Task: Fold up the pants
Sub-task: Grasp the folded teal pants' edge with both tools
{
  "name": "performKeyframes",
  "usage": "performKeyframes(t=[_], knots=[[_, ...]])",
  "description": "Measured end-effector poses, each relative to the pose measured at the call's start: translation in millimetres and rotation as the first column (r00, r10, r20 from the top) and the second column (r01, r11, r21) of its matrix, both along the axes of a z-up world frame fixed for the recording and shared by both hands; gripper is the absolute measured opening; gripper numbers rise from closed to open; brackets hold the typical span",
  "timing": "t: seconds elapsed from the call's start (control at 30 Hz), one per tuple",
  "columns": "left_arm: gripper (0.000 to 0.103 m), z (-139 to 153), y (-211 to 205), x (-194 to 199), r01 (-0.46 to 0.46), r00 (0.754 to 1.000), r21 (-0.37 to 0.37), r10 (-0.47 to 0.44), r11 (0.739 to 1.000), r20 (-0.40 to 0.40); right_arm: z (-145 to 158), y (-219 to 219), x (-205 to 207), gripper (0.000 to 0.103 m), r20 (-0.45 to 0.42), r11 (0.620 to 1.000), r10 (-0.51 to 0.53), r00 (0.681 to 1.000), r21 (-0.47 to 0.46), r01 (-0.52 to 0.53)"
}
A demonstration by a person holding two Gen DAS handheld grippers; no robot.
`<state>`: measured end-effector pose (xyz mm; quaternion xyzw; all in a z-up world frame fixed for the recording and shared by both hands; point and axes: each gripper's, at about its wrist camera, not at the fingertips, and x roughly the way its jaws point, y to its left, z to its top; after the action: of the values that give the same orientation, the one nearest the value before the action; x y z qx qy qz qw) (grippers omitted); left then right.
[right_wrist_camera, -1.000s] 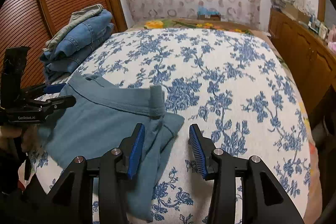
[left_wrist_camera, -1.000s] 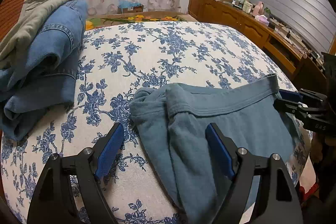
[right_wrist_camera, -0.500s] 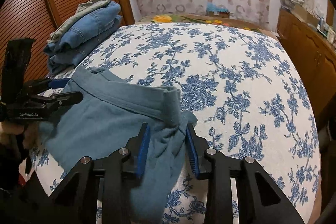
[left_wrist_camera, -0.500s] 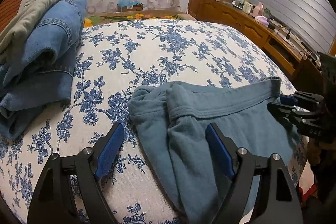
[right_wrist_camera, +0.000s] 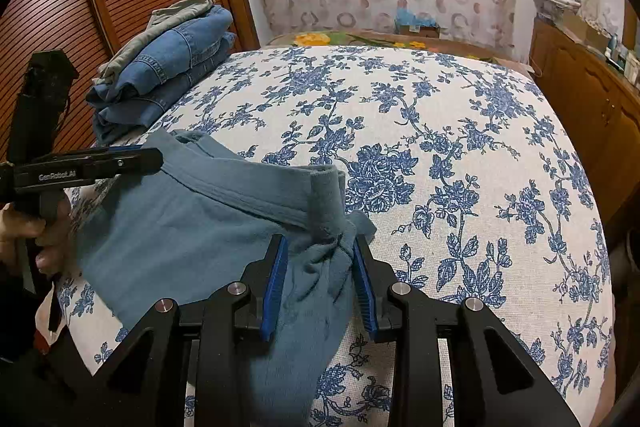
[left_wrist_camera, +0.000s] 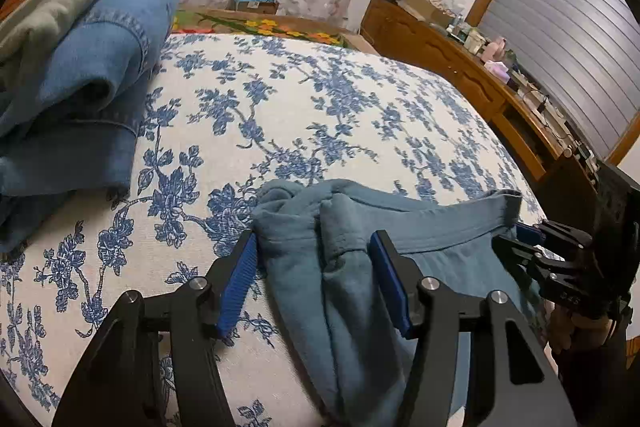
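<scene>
Your left gripper point(left_wrist_camera: 312, 267) is a matte black frame with angular triangular cut-outs in each side arm and round silver screw heads at the linkage joints, two on each side. Its fingers carry ribbed blue pads point(left_wrist_camera: 236, 287) on their inner faces. Your right gripper point(right_wrist_camera: 320, 279) is built the same way: black arms, four silver screws, blue ridged pads point(right_wrist_camera: 276, 283). In the right wrist view the left unit appears side-on at the far left, its black bar printed with pale "GenRobot.AI" lettering, a small screw near its tip, and a tall black block rising behind it. Your hand point(right_wrist_camera: 38, 239) wraps its black grip; no sleeve is visible.
</scene>
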<state>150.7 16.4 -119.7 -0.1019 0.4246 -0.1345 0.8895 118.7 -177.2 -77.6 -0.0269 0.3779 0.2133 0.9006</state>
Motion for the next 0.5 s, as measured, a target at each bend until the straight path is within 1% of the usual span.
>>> performKeyframes(t=[0.13,0.17,0.2,0.23,0.27,0.3,0.37,0.4,0.5], knots=[[0.058,-0.6,-1.8,-0.9,0.0,1.0,0.021,-0.001,1.0,0.012,0.1,-0.2,-0.1,0.033,-0.001,1.0,0.001,1.0,0.002,-0.001],[0.054,-0.9,-2.4,-1.2,0.001,1.0,0.024,-0.002,1.0,0.017,0.2,-0.2,-0.2,0.033,-0.002,1.0,0.001,1.0,0.004,-0.001],[0.046,-1.5,-2.6,-1.4,0.012,1.0,0.014,-0.012,1.0,0.018,0.1,-0.3,-0.2,0.033,-0.002,1.0,0.002,1.0,0.007,-0.002],[0.044,-1.9,-3.2,-0.9,0.02,1.0,0.002,-0.02,1.0,0.016,0.2,-0.5,-0.3,0.032,-0.003,1.0,0.003,1.0,0.009,-0.003],[0.035,-1.0,-3.4,-2.0,0.026,0.999,-0.009,-0.026,1.0,0.019,0.3,-0.3,-0.4,0.03,-0.003,1.0,0.003,1.0,0.01,-0.003],[0.029,1.1,-4.1,-3.9,0.038,0.999,-0.027,-0.037,0.999,0.027,0.0,0.0,-0.5,0.028,-0.004,1.0,0.008,1.0,0.012,-0.008],[0.024,6.1,-7.3,-8.4,0.043,0.998,-0.016,-0.042,0.999,0.054,0.1,0.0,-0.7,0.024,-0.006,1.0,0.017,1.0,0.017,-0.017],[0.023,8.2,-8.8,-10.2,0.045,0.997,-0.007,-0.045,0.999,0.064,0.0,-0.1,-0.4,0.024,-0.009,1.0,0.019,1.0,0.02,-0.019],[0.022,17.3,-14.7,-18.7,0.045,0.993,0.017,-0.047,0.999,0.104,-0.3,-1.3,-0.1,0.017,-0.016,0.999,0.024,1.0,0.035,-0.023]])
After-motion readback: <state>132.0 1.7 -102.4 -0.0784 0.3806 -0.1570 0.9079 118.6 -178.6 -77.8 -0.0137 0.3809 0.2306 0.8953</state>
